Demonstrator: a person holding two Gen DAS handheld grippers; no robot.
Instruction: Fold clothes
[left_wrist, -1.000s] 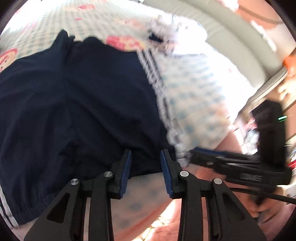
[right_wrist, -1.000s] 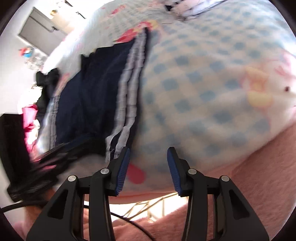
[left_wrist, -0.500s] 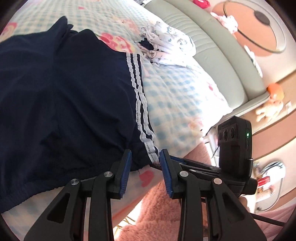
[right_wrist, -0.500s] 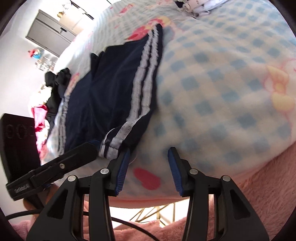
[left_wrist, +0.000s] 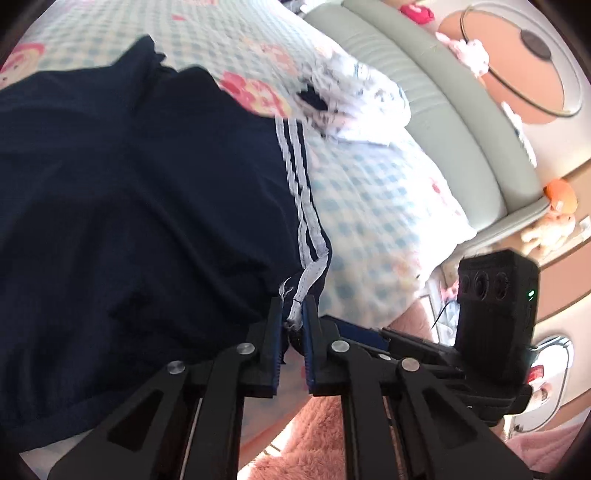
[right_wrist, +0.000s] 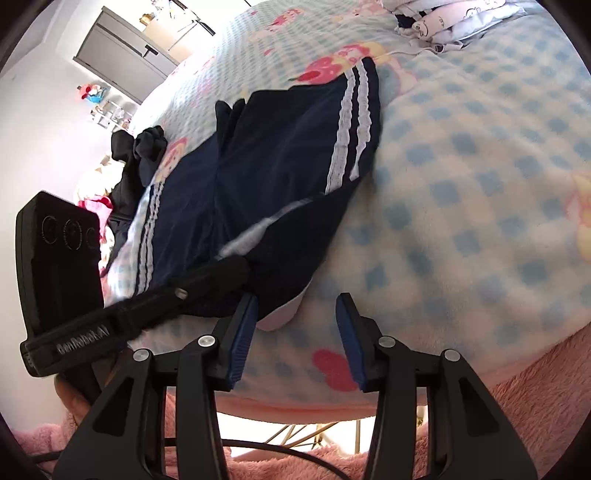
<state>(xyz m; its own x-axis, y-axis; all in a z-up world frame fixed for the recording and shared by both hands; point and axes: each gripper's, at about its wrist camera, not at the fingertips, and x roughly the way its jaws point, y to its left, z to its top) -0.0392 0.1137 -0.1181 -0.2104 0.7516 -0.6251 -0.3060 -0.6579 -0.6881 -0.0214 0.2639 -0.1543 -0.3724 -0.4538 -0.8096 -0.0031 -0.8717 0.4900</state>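
Our left gripper (left_wrist: 291, 317) has just been closing, and now it pinches the near corner of the shorts (left_wrist: 129, 221), right at the white stripes (left_wrist: 299, 206). Our right gripper (right_wrist: 295, 321) stands half open just beside that corner, with only the blanket (right_wrist: 461, 192) between its fingers (right_wrist: 349, 332). It holds nothing. The dark shorts lie spread on the checked blanket. Their left side is cut off in the left view. A pile of white clothes (left_wrist: 354, 99) farther back looks blurry. A black heap (right_wrist: 136, 155) beyond the shorts is hard to make out.
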